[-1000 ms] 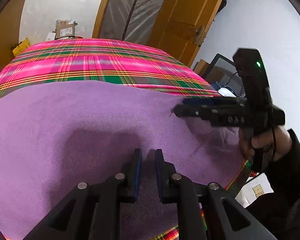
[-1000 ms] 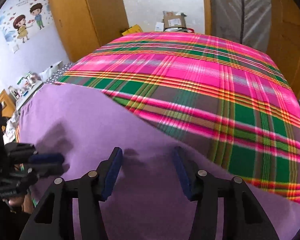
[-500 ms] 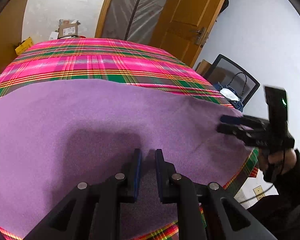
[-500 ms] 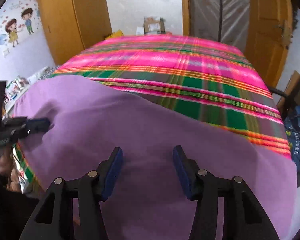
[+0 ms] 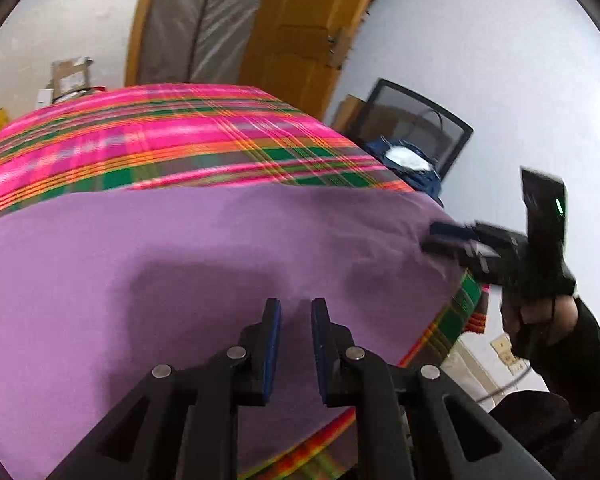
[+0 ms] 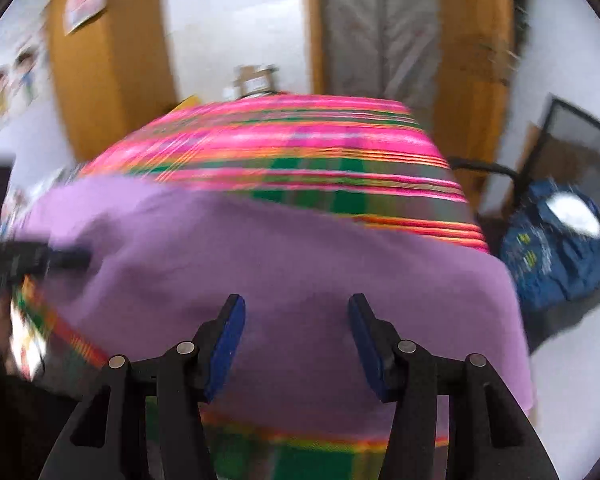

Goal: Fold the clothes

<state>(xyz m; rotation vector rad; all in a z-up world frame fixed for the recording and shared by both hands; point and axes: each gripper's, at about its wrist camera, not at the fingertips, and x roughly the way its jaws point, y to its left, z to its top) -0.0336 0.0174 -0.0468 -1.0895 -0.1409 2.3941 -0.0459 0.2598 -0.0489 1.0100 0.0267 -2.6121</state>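
A flat purple cloth of soft, felt-like fabric [image 5: 188, 264] lies spread across the near part of a bed covered in a pink, green and orange plaid blanket [image 5: 172, 136]. The cloth reaches the bed's near edge and drapes a little over the right corner, where a strip of plaid shows below it.

My left gripper [image 5: 296, 344], black with blue pads, hovers just above the middle of the cloth near its front edge. Its jaws stand a narrow gap apart and are opening; only the cloth's flat surface shows through the gap, and nothing is pinched between the pads.

My right gripper [image 6: 296, 344] has its jaws spread wide and grips nothing. It points down at the cloth's right part, near the draped corner. In the left wrist view the same right gripper [image 5: 448, 238] shows at the cloth's right edge, with my right hand [image 5: 540, 316] in a dark sleeve wrapped around its handle. Whether its fingertips touch the fabric there I cannot tell, since the view is blurred.

Beside the bed on the right stands a black-framed mesh chair [image 5: 420, 128] holding a dark blue bag [image 6: 552, 252]. Behind the bed are a wooden door [image 5: 300, 40] and a grey plastic-covered panel [image 5: 200, 20].
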